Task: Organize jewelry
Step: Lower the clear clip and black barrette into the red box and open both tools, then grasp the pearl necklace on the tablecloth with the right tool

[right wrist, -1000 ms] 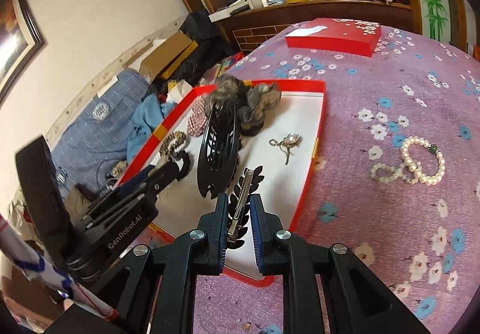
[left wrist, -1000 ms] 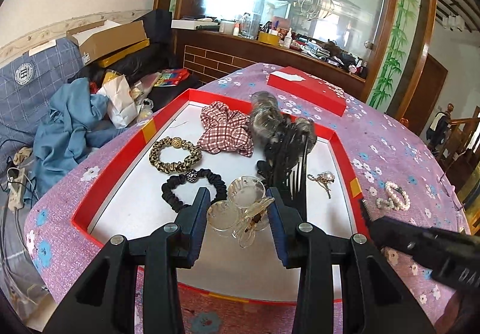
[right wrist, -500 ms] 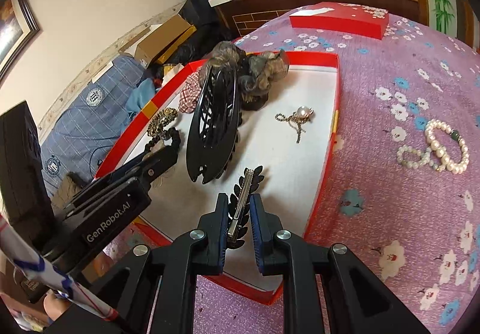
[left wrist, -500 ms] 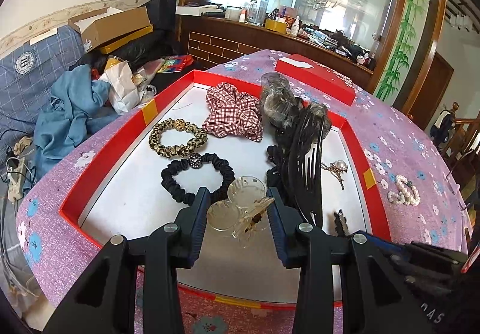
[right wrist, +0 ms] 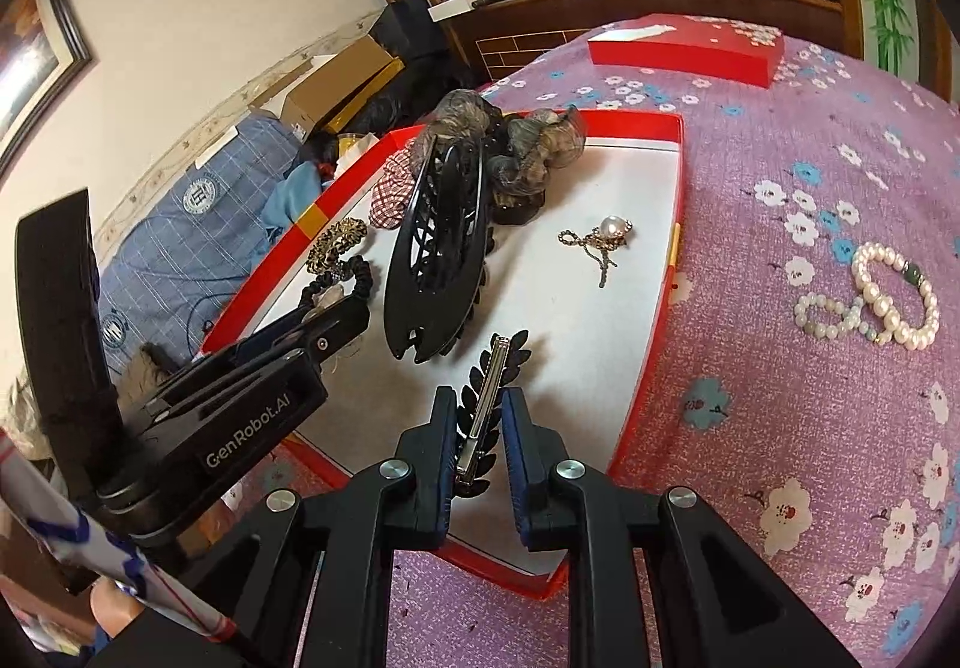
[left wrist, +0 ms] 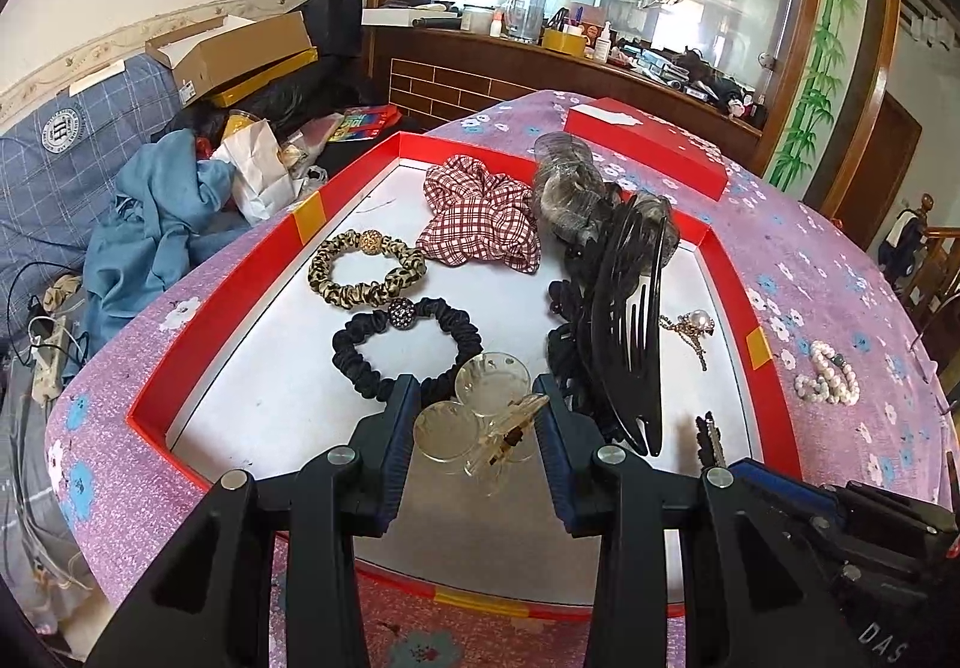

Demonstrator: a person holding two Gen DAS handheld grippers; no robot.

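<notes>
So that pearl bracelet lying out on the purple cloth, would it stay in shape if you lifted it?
Probably not: the pearl bracelet looks like beads on a string, so it would likely droop. The round, glossy beads may slip or roll. It looks small and probably light.

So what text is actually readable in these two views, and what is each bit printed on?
"GenRobot.AI": white lettering on the body of the left claw, seen from the right wrist view.
"DAS": partial lettering on the right claw body, cut off at the left wrist view's edge.
Round crest on the blue checked fabric: too small to read.
Counter bottles' labels: blurred.
</notes>
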